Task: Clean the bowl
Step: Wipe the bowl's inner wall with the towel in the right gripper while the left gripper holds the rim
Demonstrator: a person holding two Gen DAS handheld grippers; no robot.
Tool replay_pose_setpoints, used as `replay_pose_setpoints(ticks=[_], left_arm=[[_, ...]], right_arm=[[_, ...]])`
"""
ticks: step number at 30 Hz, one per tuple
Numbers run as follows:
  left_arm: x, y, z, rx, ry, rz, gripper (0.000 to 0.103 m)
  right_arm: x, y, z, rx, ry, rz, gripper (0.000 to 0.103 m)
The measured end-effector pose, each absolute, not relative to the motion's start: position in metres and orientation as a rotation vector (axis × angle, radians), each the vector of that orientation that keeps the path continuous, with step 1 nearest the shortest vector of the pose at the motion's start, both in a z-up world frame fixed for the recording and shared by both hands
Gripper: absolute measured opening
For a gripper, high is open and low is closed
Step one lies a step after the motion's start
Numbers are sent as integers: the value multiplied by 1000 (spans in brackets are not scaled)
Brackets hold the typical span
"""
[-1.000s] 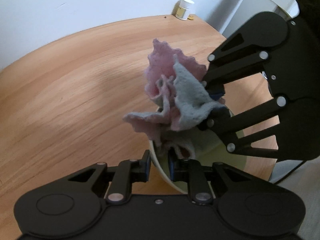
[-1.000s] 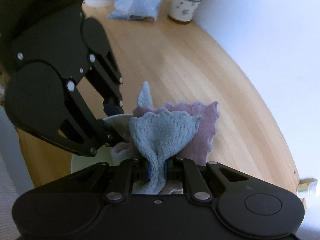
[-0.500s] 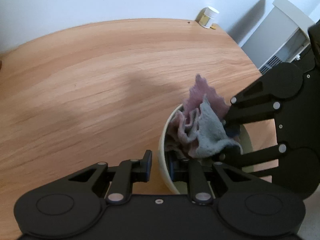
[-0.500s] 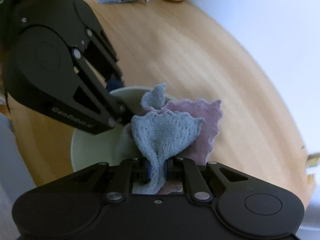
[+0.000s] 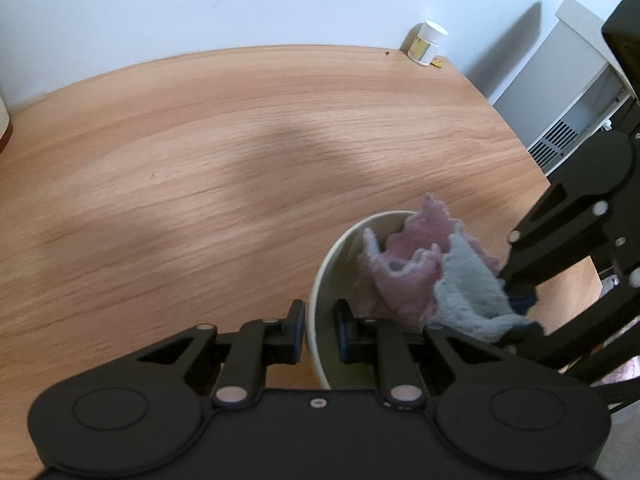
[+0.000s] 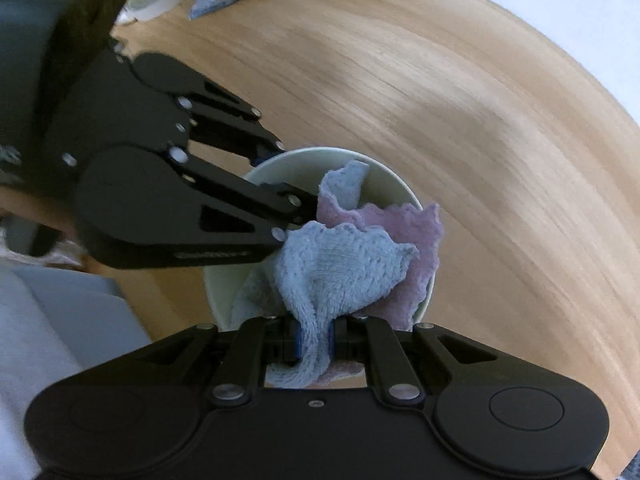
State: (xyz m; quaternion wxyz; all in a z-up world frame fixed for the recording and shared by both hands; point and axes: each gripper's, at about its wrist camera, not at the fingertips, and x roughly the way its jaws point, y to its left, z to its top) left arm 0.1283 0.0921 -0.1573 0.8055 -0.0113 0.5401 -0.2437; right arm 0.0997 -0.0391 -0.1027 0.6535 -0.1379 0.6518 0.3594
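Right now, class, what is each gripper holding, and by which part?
The left gripper clamps the bowl by its rim, one finger inside. The right gripper pinches the cloth by a bunched blue fold.

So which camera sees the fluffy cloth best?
The right wrist view: the cloth fills the middle, blue and pink folds spread over the bowl. The left wrist view shows it smaller, partly behind the right tool.

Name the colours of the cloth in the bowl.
Pink and pale blue-grey cloth; clearest in the right wrist view.
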Motion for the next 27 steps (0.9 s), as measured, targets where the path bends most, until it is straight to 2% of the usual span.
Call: replay_pose_setpoints(ticks=[6,17,20,27], left_arm=[[137,109,-166,-220,1217,-517,13],[138,111,-165,-229,1243,-490,13],[140,111,-165,-227,1248,-494,13],[144,113,-168,-232,1254,-520,13]], right_arm=[[108,-42,-109,-104,1528,777,12],[105,-55,-125,125,1453,706,12],[108,-31,-140,108,1417,691,12],[94,-6,-137,-233,1367,695,12]])
